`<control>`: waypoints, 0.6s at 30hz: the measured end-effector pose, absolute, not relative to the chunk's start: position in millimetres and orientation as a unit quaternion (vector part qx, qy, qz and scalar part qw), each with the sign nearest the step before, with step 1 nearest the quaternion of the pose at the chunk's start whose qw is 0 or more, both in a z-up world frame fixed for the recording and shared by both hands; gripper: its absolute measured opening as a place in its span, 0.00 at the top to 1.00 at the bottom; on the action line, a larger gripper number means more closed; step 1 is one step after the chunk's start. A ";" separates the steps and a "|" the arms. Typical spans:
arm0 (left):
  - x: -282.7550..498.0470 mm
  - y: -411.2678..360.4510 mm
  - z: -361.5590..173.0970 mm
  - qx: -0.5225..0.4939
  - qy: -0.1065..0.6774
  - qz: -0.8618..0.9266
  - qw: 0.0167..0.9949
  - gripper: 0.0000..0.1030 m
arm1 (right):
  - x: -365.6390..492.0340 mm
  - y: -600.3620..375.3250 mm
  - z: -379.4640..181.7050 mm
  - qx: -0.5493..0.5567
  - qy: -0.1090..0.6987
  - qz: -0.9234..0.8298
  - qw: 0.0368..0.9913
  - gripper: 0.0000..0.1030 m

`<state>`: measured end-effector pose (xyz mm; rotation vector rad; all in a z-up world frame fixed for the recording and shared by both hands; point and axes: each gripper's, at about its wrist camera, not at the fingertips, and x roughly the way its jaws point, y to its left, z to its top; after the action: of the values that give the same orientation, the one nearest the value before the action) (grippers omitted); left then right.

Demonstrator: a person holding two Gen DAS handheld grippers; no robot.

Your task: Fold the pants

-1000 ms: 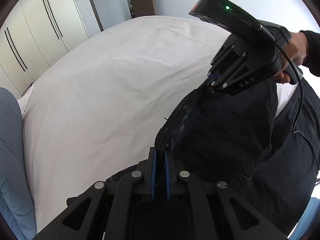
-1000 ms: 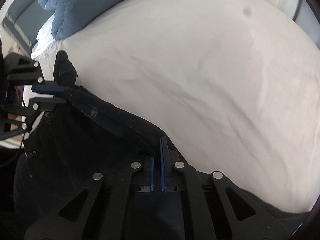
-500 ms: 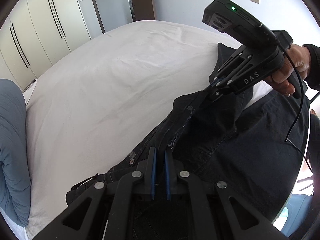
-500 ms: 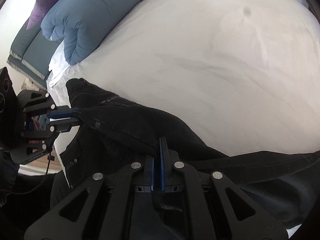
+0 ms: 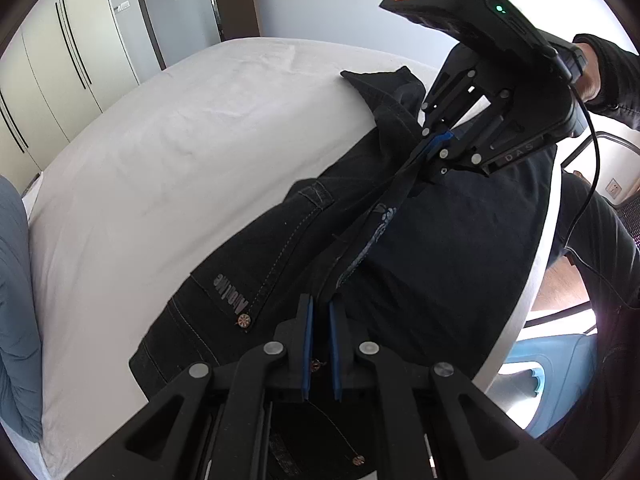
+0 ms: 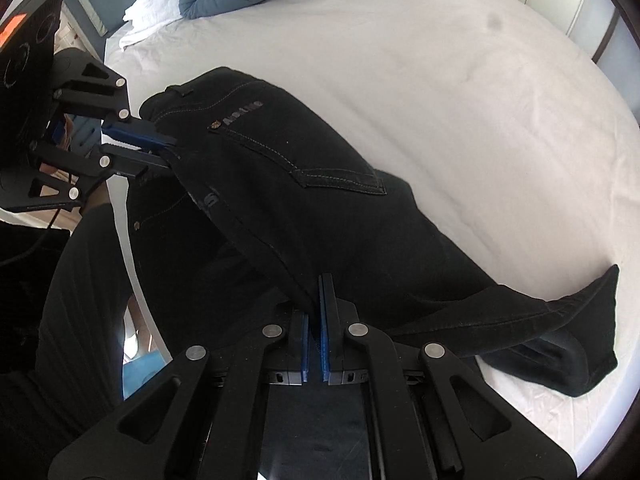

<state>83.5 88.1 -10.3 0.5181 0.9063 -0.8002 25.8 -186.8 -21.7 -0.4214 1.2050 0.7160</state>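
White bed fills the frame; black pants lie across its middle. My left tool and right tool each pinch the waistband tight, so I can lay it flat.

Opposed close wrist views, shared pants

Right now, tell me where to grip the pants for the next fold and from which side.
Probably keep the pants by the waistband: left gripper and right gripper each pinch that taut edge. For the fold, take the leg ends, which lie flat and loose on the bed, coming from the side over the sheet.
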 end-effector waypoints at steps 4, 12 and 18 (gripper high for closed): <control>63.1 94.7 -27.8 0.234 0.438 -0.374 0.783 0.93 | -9.1 -182.0 -30.1 -0.210 0.546 0.323 0.745 0.97; 23.5 99.7 -66.7 0.270 0.458 -0.379 0.757 0.93 | -66.5 -165.1 -66.1 -0.260 0.551 0.312 0.729 0.97; 18.2 107.2 -73.4 0.279 0.458 -0.385 0.751 0.93 | -89.4 -151.7 -70.0 -0.287 0.541 0.295 0.733 0.97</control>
<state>18.2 107.2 -73.4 0.6093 1.0005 -0.8408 -89.4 -151.7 -70.0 -0.6315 1.1901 0.6484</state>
